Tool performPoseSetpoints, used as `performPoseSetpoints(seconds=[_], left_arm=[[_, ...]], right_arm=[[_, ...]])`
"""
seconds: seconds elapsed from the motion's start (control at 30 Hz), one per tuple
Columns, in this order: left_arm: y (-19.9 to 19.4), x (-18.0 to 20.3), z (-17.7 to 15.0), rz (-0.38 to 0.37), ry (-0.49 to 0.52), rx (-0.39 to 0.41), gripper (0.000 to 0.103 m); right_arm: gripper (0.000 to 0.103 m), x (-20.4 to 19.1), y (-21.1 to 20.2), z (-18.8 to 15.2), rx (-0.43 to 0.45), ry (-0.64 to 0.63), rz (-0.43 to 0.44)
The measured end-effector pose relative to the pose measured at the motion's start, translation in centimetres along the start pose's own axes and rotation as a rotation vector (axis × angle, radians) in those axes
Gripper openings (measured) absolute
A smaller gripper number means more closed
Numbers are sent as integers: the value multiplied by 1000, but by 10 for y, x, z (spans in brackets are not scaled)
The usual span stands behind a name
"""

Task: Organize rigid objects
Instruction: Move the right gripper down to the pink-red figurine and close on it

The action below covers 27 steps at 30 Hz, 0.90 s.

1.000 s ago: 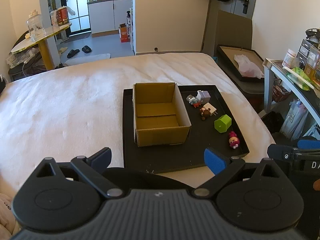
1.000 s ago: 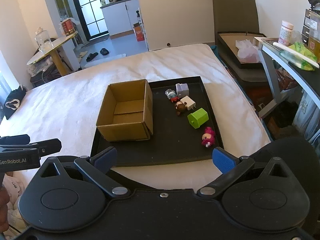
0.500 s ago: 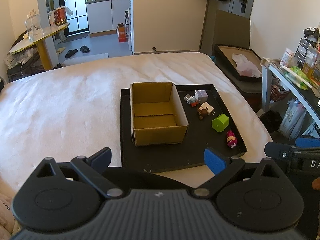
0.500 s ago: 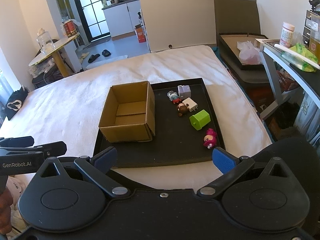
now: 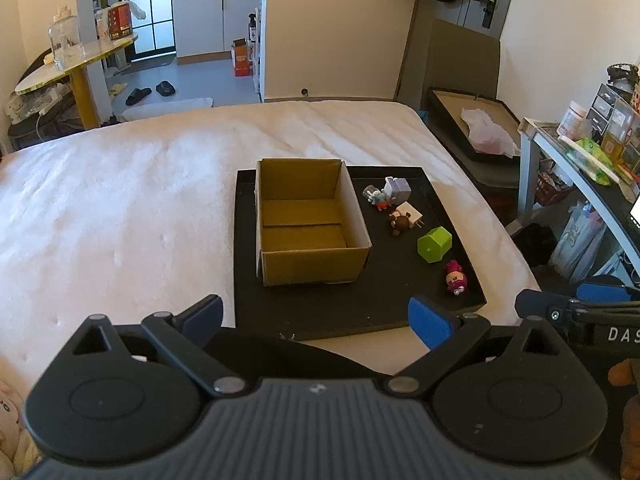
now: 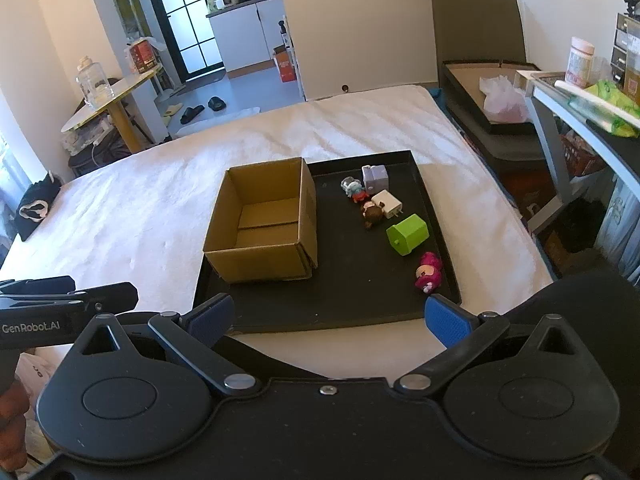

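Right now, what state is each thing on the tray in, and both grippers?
Box: open, empty, upright on tray.
Green block: on its side.
Pink figure: lying down.
Brown figure: lying against white plug.
Left gripper: open, empty.
Right gripper: open, empty.

An open cardboard box [image 5: 312, 226] stands upright and empty on the left half of a black tray [image 5: 320, 316] laid on a white bed. To its right, a loose line of small items runs along the tray: a grey cube-shaped toy [image 6: 375, 178] at the far end, touching a small pale figurine with red [image 6: 354, 190]; next, a white plug adapter [image 6: 387, 204] with its prongs pointing right, against a brown figurine [image 6: 372, 214]; then a green block [image 6: 408, 234] lying tilted, apart from the others; and nearest, a pink figurine [image 6: 428, 266] on its side near the tray's right edge.
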<state>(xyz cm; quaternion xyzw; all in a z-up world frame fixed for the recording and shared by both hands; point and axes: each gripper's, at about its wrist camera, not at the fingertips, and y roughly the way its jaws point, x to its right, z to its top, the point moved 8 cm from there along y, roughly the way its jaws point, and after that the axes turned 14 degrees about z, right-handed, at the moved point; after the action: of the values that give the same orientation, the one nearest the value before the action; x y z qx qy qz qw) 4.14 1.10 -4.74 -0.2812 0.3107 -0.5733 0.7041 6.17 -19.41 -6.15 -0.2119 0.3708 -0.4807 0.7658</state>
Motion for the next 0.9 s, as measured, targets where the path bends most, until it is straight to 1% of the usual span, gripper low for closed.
performPoseSetpoints(seconds=[0.1, 0.27, 0.33, 0.43, 0.53, 0.63, 0.73, 0.9], left_arm=[[4, -1, 0, -3, 1, -11, 99], [15, -3, 1, 0, 8, -17, 99], [21, -5, 2, 0, 7, -23, 99], [31, -8, 2, 4, 16, -21, 98], [46, -11, 2, 22, 17, -39, 98], [60, -12, 1, 25, 16, -66, 97], [71, -13, 1, 35, 7, -83, 96], [91, -14, 5, 56, -7, -103, 96]], right_arm=[[103, 2, 4, -2, 7, 12, 6], [103, 5, 15, -3, -9, 25, 8], [103, 8, 19, -2, 5, 25, -1], [103, 14, 28, -1, 22, 44, 16], [103, 25, 40, 0, 18, 57, -14], [102, 37, 51, -2, 8, 85, -20], [98, 47, 59, -2, 5, 100, -31], [88, 60, 73, 0, -4, 126, -27]])
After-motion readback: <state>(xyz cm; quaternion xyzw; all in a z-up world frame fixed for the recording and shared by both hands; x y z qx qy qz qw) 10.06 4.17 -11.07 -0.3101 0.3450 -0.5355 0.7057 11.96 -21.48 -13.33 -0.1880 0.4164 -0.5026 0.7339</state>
